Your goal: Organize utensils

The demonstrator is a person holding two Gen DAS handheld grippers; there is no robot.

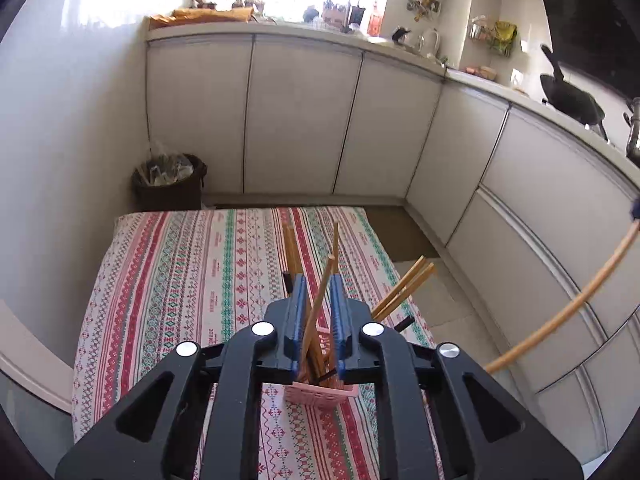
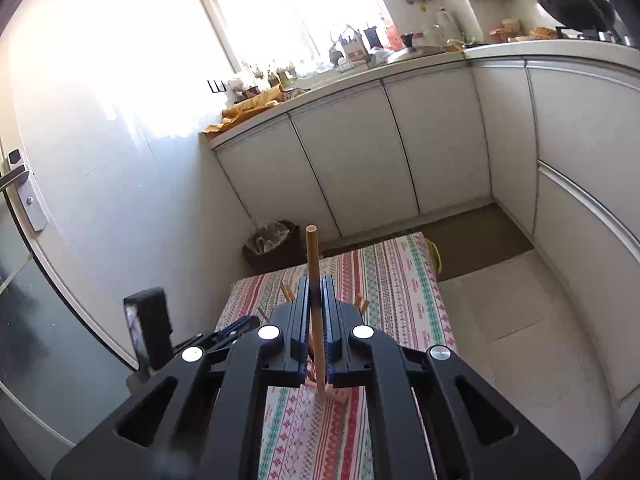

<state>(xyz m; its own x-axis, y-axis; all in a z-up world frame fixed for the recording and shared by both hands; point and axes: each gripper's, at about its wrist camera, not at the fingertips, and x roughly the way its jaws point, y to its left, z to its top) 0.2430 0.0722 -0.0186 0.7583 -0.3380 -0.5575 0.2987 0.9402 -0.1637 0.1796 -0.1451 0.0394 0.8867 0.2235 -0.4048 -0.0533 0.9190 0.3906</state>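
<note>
A pink slotted holder [image 1: 320, 396] stands on the table's striped cloth [image 1: 180, 280], with several wooden chopsticks [image 1: 290, 248] leaning out of it. My left gripper [image 1: 318, 280] hovers over the holder with its jaws slightly apart. One chopstick [image 1: 320, 300] rises loosely between them without being pressed. My right gripper [image 2: 316, 280] is shut on a single wooden chopstick [image 2: 312, 256], held nearly upright above the holder [image 2: 336, 394]. That chopstick [image 1: 560, 312] also crosses the right side of the left wrist view. The left gripper [image 2: 252, 322] shows low on the left of the right wrist view.
White kitchen cabinets [image 1: 304, 120] run behind and to the right of the table. A dark waste bin [image 1: 168, 184] sits in the floor corner beyond the far edge. A door with a metal handle [image 2: 16, 178] is on the left. A black pan [image 1: 572, 100] rests on the counter.
</note>
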